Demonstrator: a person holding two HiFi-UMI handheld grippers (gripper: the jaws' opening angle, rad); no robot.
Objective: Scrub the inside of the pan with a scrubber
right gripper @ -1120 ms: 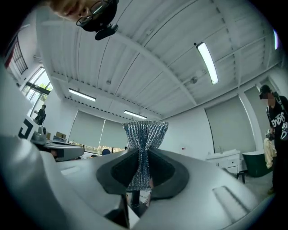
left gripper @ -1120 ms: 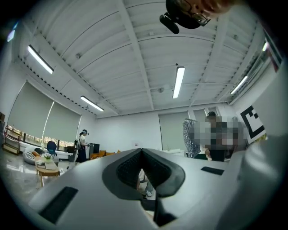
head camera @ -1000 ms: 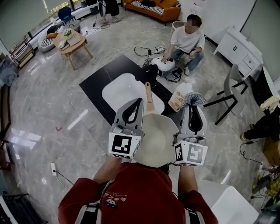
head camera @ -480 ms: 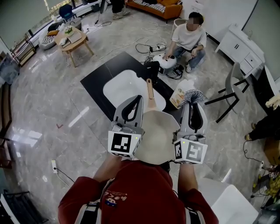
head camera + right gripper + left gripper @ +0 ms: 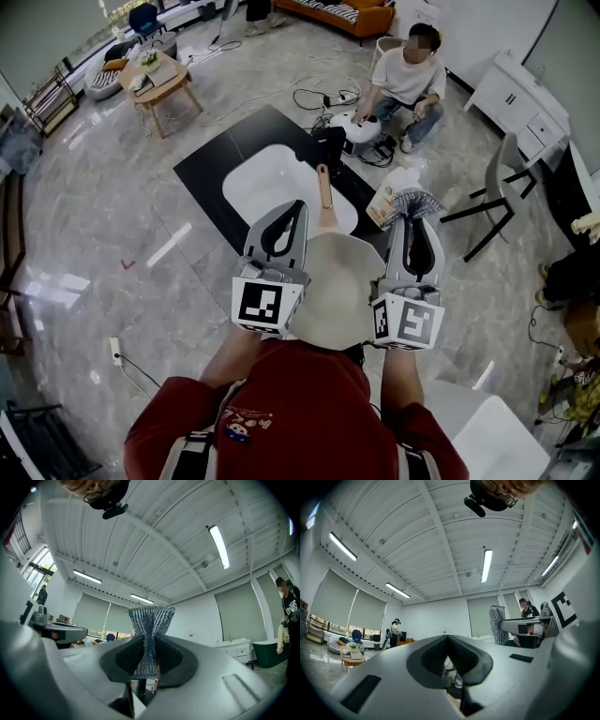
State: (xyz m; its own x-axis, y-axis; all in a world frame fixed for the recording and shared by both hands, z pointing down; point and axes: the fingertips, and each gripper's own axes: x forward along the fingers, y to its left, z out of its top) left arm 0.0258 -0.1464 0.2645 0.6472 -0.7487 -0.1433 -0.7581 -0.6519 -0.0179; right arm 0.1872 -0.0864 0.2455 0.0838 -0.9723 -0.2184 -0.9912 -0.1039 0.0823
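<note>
A cream pan [image 5: 336, 281] with a wooden handle [image 5: 324, 195] lies below and between my two grippers in the head view; its sides are hidden behind them. Both grippers are raised and tilted up, so their own views show mostly ceiling. My right gripper [image 5: 415, 219] is shut on a silver mesh scrubber [image 5: 411, 202], which fans out above the jaws [image 5: 151, 620]. My left gripper [image 5: 292, 210] is shut with nothing seen between its fingers [image 5: 433, 653]. Neither gripper touches the pan as far as I can see.
A black mat with a white basin-like shape [image 5: 272, 183] lies on the marble floor beyond the pan. A person [image 5: 408, 75] sits on the floor among cables. A paper bag [image 5: 381, 208], a grey chair [image 5: 497, 183], a wooden table [image 5: 155, 80] and a white cabinet [image 5: 520, 98] stand around.
The grippers, the pan and the scrubber keep almost the same places. The head view has shifted slightly, so the room sits a little higher in the picture.
</note>
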